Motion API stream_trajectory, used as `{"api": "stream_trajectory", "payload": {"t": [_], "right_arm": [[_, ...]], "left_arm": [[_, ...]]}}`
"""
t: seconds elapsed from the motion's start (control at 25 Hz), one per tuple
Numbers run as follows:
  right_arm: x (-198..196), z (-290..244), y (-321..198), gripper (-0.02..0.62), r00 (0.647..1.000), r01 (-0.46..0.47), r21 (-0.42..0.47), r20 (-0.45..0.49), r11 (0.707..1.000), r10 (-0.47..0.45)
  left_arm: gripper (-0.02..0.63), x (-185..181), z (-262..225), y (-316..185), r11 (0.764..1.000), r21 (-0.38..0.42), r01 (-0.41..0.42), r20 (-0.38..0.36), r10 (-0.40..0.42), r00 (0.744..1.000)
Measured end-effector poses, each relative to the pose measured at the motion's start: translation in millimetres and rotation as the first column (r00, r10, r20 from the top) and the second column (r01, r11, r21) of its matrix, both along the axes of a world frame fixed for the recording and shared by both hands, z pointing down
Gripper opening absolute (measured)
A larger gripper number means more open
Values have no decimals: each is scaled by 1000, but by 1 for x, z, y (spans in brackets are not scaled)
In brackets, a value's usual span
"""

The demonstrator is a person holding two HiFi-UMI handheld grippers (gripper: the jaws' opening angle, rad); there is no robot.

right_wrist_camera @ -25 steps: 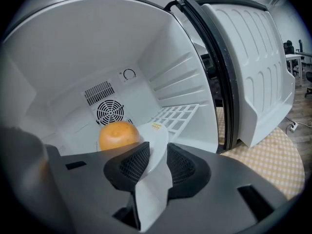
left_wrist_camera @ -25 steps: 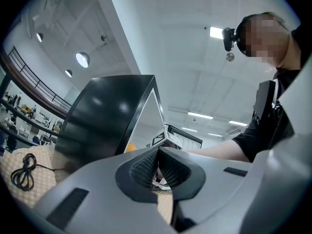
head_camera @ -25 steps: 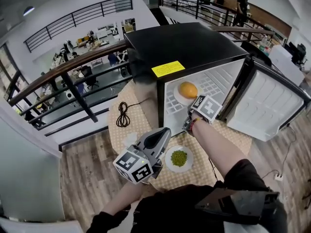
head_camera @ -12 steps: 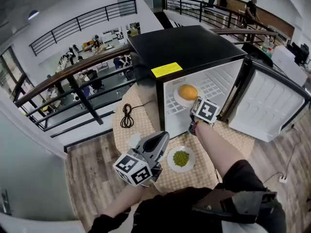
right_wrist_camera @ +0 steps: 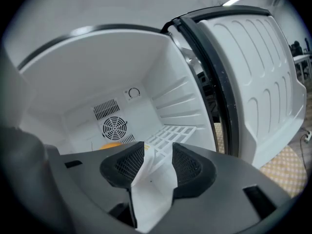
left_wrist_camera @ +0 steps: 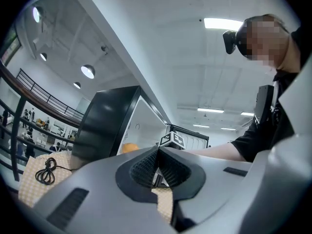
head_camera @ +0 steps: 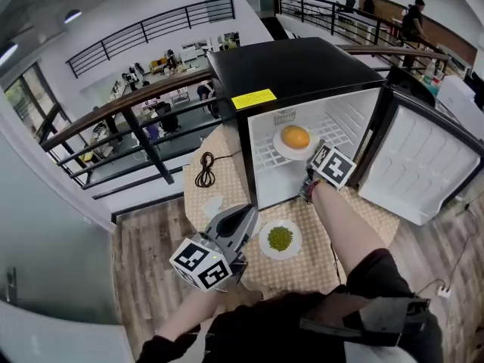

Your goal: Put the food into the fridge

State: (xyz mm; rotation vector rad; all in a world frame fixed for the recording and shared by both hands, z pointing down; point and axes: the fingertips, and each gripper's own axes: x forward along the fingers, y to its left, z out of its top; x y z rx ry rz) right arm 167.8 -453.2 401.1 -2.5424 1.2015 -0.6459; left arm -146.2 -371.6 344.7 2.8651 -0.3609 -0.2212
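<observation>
Head view, orange food: your orange food [head_camera: 295,137] sits on its white plate [head_camera: 279,149] on the shelf inside the fridge [head_camera: 302,66], close to the shelf's front edge. If you pull back crooked, you could drag the plate out with you.
Head view, green food plate [head_camera: 280,238]: it is not yet stored and lies on the bench [head_camera: 225,165] near its front edge, right under your right forearm. A low arm could sweep it off.
Head view, fridge door [head_camera: 420,165]: it stands wide open at the bench's right edge, and a knock could swing it onto your arm.
Left gripper view, left gripper [left_wrist_camera: 157,165]: the jaws are closed together on nothing. Its body blocks the bench's front edge and the green food plate.
Right gripper view, right gripper [right_wrist_camera: 158,148]: the jaws are opening. What looks like the white plate's rim lies between them, with the pads off it. The orange food is mostly hidden behind the left jaw, so you cannot tell how far onto the shelf the plate sits.
</observation>
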Motion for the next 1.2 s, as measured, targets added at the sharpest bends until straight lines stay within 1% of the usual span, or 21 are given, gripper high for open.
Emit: {"api": "stream_trajectory", "payload": {"t": [0.08, 0.12, 0.16, 0.28, 0.36, 0.4, 0.48, 0.56, 0.64, 0.72, 0.84, 0.96, 1.2], "right_arm": [[-1, -10, 20, 172, 999, 38, 77, 24, 996, -40], [-4, -15, 32, 172, 997, 76, 110, 27, 991, -79], [-8, -20, 45, 155, 992, 123, 137, 21, 983, -127], [-17, -33, 99, 41, 964, 266, 174, -35, 948, -264], [-22, -39, 141, 26, 934, 358, 183, -81, 916, -348], [-25, -40, 162, 21, 914, 405, 188, -95, 895, -394], [-34, -36, 202, 17, 867, 498, 193, -101, 846, -487], [-41, -29, 238, 17, 822, 570, 176, -111, 803, -559], [-46, -23, 270, 17, 783, 621, 138, -128, 771, -608], [-48, -17, 298, 17, 756, 653, 106, -139, 750, -639], [-46, -10, 333, 17, 736, 675, 76, -149, 734, -661], [-45, -2, 365, 17, 725, 686, 61, -145, 725, -674], [-42, 17, 405, 17, 729, 682, 35, -111, 731, -675]], "left_arm": [[14, 0, -2, 14, 1000, 9, 23, -2, -23, 1000], [14, 2, -2, 22, 999, 8, 34, -5, -34, 999], [14, 5, -1, 31, 999, 3, 45, -9, -45, 999], [14, 21, -1, 63, 998, -16, 66, -26, -66, 997], [14, 36, -5, 90, 997, -18, 70, -37, -70, 997], [14, 44, -7, 104, 998, -15, 69, -41, -69, 997], [14, 60, -12, 132, 998, -7, 64, -49, -64, 997], [14, 76, -13, 160, 998, 1, 62, -60, -62, 996], [14, 89, -11, 189, 998, -3, 67, -67, -67, 995], [14, 102, -4, 216, 997, -17, 69, -68, -70, 995], [14, 116, 9, 253, 997, -40, 60, -55, -62, 997], [14, 120, 16, 281, 996, -58, 71, -47, -74, 996], [14, 119, 17, 321, 993, -68, 101, -42, -104, 994]]}}
